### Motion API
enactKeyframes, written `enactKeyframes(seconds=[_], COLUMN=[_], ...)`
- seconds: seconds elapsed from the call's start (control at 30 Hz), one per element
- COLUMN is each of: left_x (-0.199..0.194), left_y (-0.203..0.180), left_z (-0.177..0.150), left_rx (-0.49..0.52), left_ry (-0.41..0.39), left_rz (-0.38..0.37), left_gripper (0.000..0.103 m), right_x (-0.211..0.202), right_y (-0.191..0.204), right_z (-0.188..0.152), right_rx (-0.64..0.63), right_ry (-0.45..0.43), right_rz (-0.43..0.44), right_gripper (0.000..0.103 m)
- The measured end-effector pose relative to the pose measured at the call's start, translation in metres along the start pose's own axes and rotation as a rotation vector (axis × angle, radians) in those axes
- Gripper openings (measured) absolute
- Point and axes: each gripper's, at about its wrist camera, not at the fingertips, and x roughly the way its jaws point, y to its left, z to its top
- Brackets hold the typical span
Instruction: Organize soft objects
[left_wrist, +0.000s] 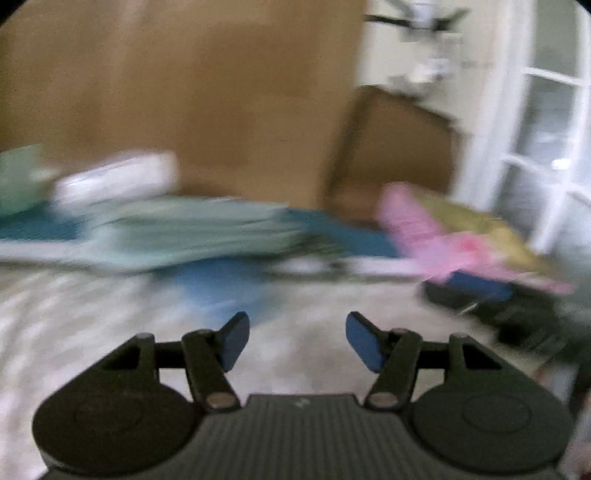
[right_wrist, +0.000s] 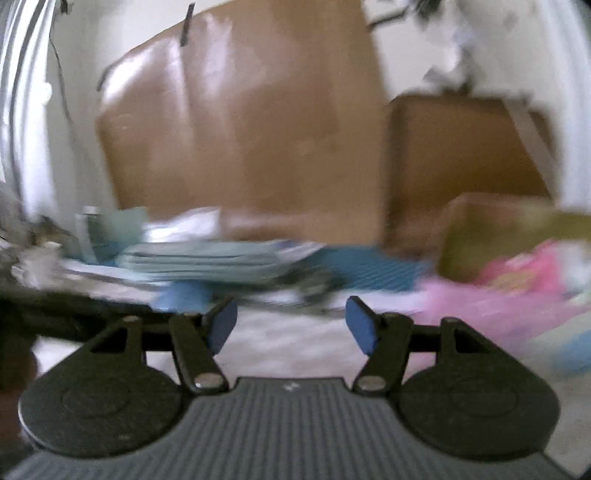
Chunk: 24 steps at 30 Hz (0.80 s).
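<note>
Pale-green folded cloth stack, one; pink fabric, one, on pale mottled bed; my left tool and right tool gape empty.

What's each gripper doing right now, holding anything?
Left gripper: open, nothing between its fingers.
Right gripper: open, nothing between its fingers.

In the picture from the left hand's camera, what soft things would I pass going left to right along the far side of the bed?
Blurred, but roughly: pale green bundle → white folded item → stack of light teal folded cloth → pink fabric → olive-yellow cushion-like thing.
</note>
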Motion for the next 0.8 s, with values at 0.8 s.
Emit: enactKeyframes(seconds=[0.8], left_x=[-0.038], left_y=[0.097], left_z=[-0.021], left_rx=[-0.179], left_ry=[-0.204], left_rz=[0.251], left_gripper=[0.066], right_x=[0.185], right_y=[0.001], right_z=[0.064], right_rx=[0.267], right_ry=[0.323], right_rz=[0.03], right_gripper=[0.044])
